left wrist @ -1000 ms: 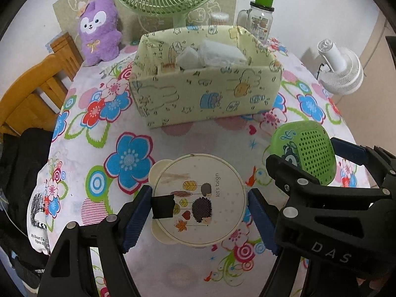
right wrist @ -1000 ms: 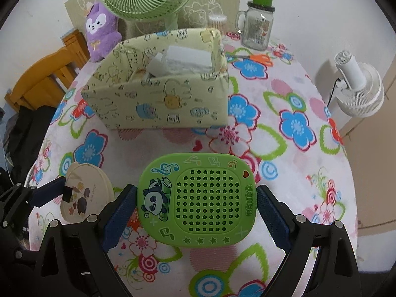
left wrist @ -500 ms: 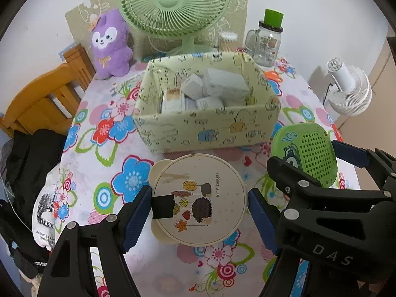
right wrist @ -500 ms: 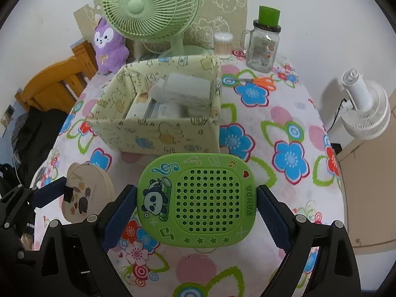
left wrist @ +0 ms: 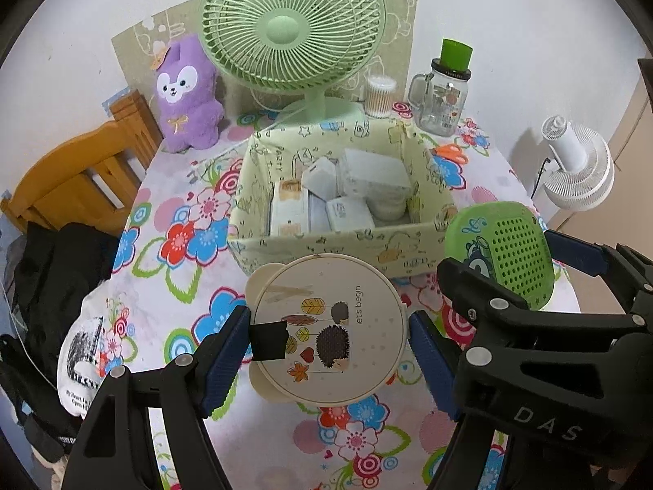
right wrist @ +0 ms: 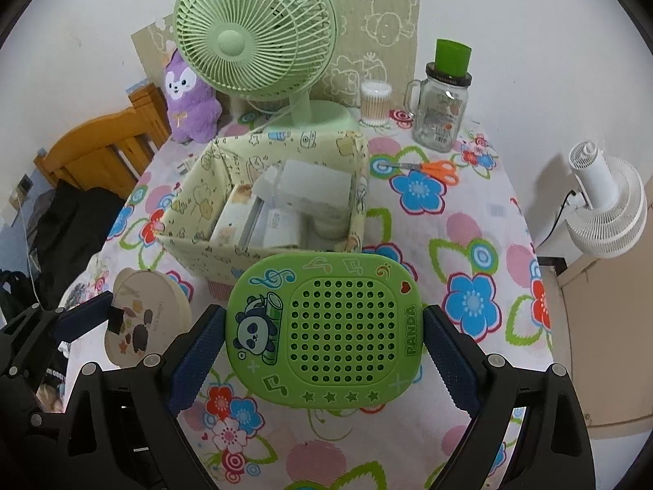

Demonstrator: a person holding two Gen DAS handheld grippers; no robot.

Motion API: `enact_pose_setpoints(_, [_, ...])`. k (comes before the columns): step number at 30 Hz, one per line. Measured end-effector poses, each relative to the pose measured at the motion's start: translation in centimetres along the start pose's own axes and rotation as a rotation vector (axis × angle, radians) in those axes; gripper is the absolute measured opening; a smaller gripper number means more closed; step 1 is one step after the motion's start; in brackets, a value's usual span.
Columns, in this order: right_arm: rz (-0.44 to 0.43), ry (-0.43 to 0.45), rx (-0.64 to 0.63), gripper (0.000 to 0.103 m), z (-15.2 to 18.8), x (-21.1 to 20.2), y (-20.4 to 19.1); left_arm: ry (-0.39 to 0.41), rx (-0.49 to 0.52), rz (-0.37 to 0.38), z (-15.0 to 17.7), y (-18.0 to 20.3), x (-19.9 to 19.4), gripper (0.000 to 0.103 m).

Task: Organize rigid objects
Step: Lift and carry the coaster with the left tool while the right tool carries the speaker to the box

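Now both loads hang higher than a second ago, nearer the fabric bin [left wrist: 326,245] mid-tabletop. Your left gripper [left wrist: 328,337] pinches the round tin [left wrist: 347,318]; your right gripper [right wrist: 322,337] pinches the green panda case [right wrist: 326,326]. Drop-off looks next.

Green panda-print case [right wrist: 326,330], cream hedgehog-print lid [left wrist: 328,328], seemingly floral tablecloth [right wrist: 461,253].

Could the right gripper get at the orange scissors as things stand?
Probably not yet: the right gripper has its jaws clamped on the green panda case. The scissors lie unobstructed on the tablecloth, right of the fabric box.

Home: floral tablecloth [left wrist: 175,286], plush toy [left wrist: 185,96]
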State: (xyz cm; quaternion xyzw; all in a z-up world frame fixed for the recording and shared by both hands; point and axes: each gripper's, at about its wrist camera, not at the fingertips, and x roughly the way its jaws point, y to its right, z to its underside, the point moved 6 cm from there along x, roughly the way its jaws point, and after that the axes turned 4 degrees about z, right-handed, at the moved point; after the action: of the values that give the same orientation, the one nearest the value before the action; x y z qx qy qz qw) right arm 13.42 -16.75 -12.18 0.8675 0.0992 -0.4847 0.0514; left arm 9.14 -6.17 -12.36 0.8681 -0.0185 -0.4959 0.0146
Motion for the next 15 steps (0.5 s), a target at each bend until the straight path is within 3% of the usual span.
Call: enact_pose_setpoints(15, [0.016,0.009,0.03,0.095,-3.8,1.5,-0.2,0.007,0.035,0.026,-3.9,-0.7,1.8,0.079])
